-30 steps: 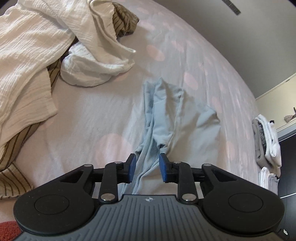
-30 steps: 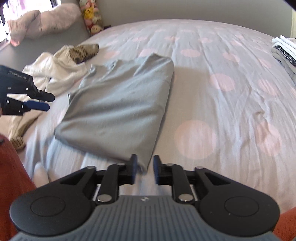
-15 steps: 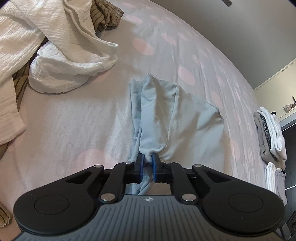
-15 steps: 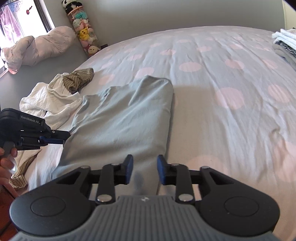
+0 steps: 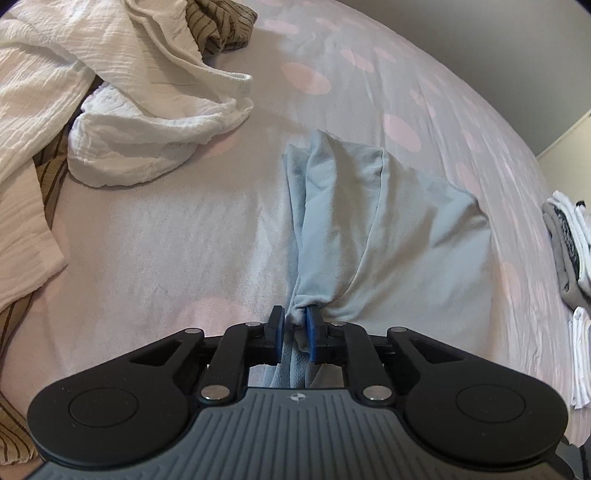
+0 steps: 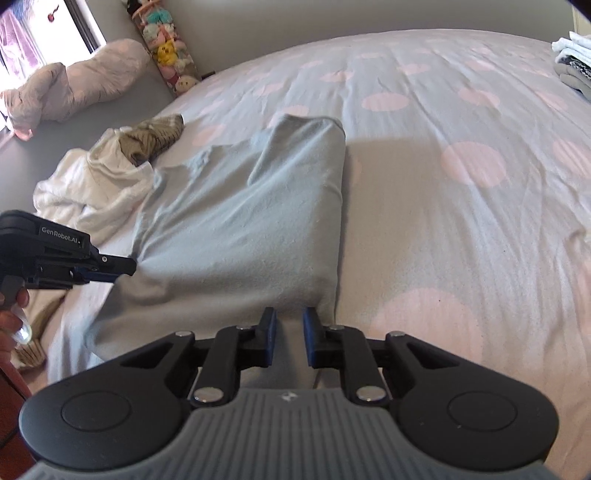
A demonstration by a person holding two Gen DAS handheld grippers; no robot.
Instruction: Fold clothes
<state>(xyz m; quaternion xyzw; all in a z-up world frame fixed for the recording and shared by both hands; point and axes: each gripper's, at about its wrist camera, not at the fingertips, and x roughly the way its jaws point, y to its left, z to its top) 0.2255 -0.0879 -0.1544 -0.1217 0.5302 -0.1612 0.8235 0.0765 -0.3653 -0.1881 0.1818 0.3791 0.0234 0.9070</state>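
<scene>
A light blue garment (image 6: pixel 251 221) lies partly folded on the dotted bed sheet (image 6: pixel 461 229). My left gripper (image 5: pixel 295 326) is shut on a bunched corner of the blue garment (image 5: pixel 388 229) and lifts it, so the cloth tents up from the bed. It also shows in the right wrist view (image 6: pixel 110 271) at the garment's left corner. My right gripper (image 6: pixel 289 332) sits at the garment's near edge with its jaws a little apart; the cloth runs between and under the pads, and I cannot tell whether they pinch it.
A heap of white crinkled cloth (image 5: pixel 122 122) and brown striped cloth (image 5: pixel 221 22) lies to the left. Folded white and grey clothes (image 5: pixel 569 243) are stacked at the right edge of the bed. Plush toys (image 6: pixel 166 48) stand by the far wall.
My left gripper closed on the blue garment's corner and raised it. My right gripper moved forward over the near edge, and its jaws opened a little and then narrowed.
</scene>
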